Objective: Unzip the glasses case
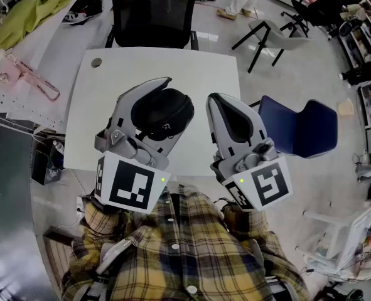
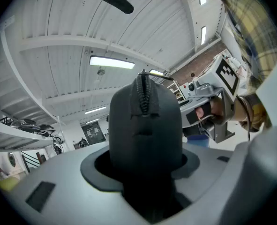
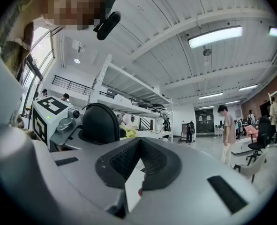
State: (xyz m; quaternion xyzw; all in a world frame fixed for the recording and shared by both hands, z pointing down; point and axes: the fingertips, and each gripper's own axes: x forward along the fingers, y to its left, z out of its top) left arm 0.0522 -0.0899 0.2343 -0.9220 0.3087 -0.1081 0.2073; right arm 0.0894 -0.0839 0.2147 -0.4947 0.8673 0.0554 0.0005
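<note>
Left gripper view: the left gripper (image 2: 145, 165) clamps a rounded, matte black case (image 2: 145, 125) with a ribbed zipper (image 2: 142, 95) on top; the right gripper (image 3: 139, 143) is closed and empty.

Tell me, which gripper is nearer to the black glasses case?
Left. The left gripper has its jaws shut on the glasses case; the right gripper hangs to the case's right, apart from it, jaws holding nothing.

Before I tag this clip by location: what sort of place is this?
Probably a shared lab or workshop hall: a white table, a black office chair, tall storage racks and ceiling strip lights.
</note>
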